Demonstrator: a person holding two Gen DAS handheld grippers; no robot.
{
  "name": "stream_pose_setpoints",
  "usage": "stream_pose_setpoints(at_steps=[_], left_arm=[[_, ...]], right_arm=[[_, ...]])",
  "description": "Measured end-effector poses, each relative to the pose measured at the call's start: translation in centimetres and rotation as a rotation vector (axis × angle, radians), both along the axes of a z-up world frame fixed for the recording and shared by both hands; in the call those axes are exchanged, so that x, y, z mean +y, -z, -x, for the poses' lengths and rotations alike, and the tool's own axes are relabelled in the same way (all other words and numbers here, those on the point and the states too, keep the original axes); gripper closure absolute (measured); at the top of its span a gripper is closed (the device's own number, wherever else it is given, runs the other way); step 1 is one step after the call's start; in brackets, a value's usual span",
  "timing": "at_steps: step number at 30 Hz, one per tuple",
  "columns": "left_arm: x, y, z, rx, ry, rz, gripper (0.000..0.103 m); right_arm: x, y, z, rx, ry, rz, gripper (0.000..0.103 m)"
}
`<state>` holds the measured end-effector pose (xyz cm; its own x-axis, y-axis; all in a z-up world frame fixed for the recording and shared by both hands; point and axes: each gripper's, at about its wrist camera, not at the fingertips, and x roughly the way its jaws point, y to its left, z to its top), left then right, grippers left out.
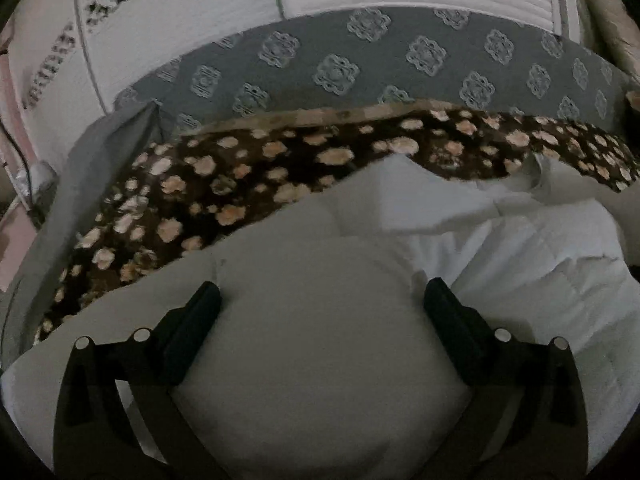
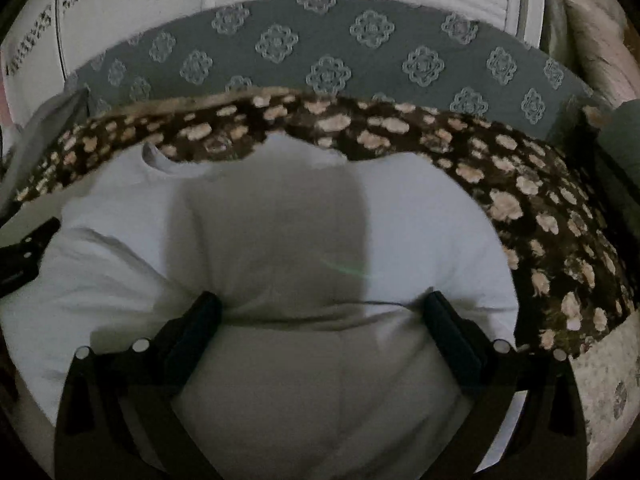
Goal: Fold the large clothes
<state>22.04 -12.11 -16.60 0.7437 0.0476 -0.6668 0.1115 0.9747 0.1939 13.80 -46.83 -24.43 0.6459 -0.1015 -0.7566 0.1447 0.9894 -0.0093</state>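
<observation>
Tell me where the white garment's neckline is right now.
In the right wrist view the neckline sits upper left on the white garment, touching the spotted brown blanket.

Grey patterned bed (image 1: 360,64) carries spotted blanket (image 1: 208,184) under white garment (image 2: 280,220).

one white garment (image 2: 420,216), one spotted blanket (image 2: 540,216), two tongs (image 1: 322,300) (image 2: 322,308)

Dim, soft-focus fisheye views with dark bowed edges
</observation>
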Motion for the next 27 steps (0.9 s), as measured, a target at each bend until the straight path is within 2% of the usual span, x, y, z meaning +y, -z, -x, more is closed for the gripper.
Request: stream_pose_setpoints(at_steps=[11, 15, 19, 22, 24, 27], left_arm=[[0.1, 2.6, -0.3, 0.019, 0.059, 0.012, 0.003], [-0.2, 2.8, 0.1, 0.016, 0.065, -0.019, 0.003], [1.1, 1.1, 1.4, 0.074, 0.124, -0.002, 0.003], [2.7, -1.5, 4.2, 0.044, 0.147, -0.069, 0.003], [4.3, -3.1, 6.2, 0.019, 0.148, -0.097, 0.003], [8.4, -5.6, 9.2, -0.009, 0.098, -0.101, 0.003]], right_arm=[[-0.1, 1.7, -0.3, 0.042, -0.008, 0.011, 0.001], [0.1, 1.7, -0.3, 0.047, -0.010, 0.020, 0.001], [0.1, 1.4, -0.1, 0.046, -0.012, 0.020, 0.001], [0.0, 0.3, 0.4, 0.054, -0.003, 0.007, 0.002], [-0.2, -1.5, 1.4, 0.033, 0.006, -0.022, 0.002], [-0.7, -5.7, 3.8, -0.066, 0.036, -0.067, 0.002]])
